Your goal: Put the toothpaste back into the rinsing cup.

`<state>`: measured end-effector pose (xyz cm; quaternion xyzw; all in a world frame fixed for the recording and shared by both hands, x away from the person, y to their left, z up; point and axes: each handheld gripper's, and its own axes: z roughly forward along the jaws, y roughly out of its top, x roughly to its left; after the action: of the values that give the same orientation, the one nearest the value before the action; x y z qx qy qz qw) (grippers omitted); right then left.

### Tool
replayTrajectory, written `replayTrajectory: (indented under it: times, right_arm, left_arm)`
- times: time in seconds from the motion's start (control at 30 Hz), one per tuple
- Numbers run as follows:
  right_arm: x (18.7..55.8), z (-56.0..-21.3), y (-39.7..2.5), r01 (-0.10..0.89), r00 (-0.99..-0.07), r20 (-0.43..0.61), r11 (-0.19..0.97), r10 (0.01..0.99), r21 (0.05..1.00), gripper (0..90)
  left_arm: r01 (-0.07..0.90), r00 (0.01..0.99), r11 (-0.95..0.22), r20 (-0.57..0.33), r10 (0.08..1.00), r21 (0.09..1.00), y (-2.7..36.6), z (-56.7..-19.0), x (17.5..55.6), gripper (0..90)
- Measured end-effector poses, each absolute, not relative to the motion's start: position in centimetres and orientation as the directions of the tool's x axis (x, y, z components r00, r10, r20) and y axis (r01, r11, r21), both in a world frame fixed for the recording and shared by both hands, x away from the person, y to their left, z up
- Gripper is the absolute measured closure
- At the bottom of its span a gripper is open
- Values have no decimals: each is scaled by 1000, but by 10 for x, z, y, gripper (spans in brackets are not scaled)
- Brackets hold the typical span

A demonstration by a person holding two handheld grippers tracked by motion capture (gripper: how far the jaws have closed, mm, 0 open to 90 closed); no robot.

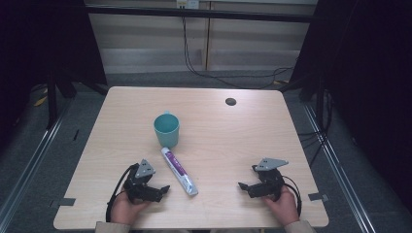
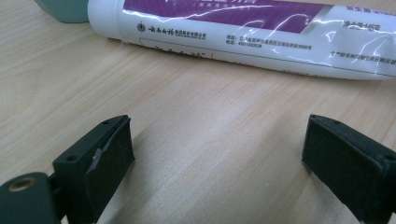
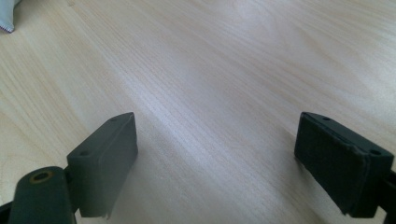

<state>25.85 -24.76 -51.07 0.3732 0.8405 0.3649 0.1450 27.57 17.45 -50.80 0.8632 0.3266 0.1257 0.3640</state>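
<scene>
Pale wood desk [image 1: 121, 116]: I hold left gripper [image 1: 164, 190] wide beside toothpaste tube [image 1: 179, 171]; right gripper [image 1: 243, 186] wide over bare surface near the front edge.

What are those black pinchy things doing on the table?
A person holds a pinching tool in each hand. The left tool is open and points at a toothpaste tube lying flat beside it, not touching it. The right tool is open too, over bare table. A teal cup stands upright just past the tube's far end. Nothing is being held right now.
</scene>
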Motion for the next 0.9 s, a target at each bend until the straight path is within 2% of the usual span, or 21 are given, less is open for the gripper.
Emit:
replayTrajectory:
  times: [0.47,0.53,0.7,0.9]
  right_arm:
    - [258,-511,-248,523,-678,30,454,734,721,126]
    - [258,-511,-248,523,-679,31,454,734,721,126]
    - [258,-511,-248,524,-678,31,453,734,721,126]
    - [258,-511,-248,524,-678,31,453,734,721,126]
  left_arm:
    - [479,757,-537,-17,653,695,173,-505,276,90]
    - [478,773,-557,-24,634,679,172,-502,277,154]
    - [471,809,-619,-29,587,629,167,-492,281,205]
    - [422,857,-702,0,515,574,155,-471,288,199]
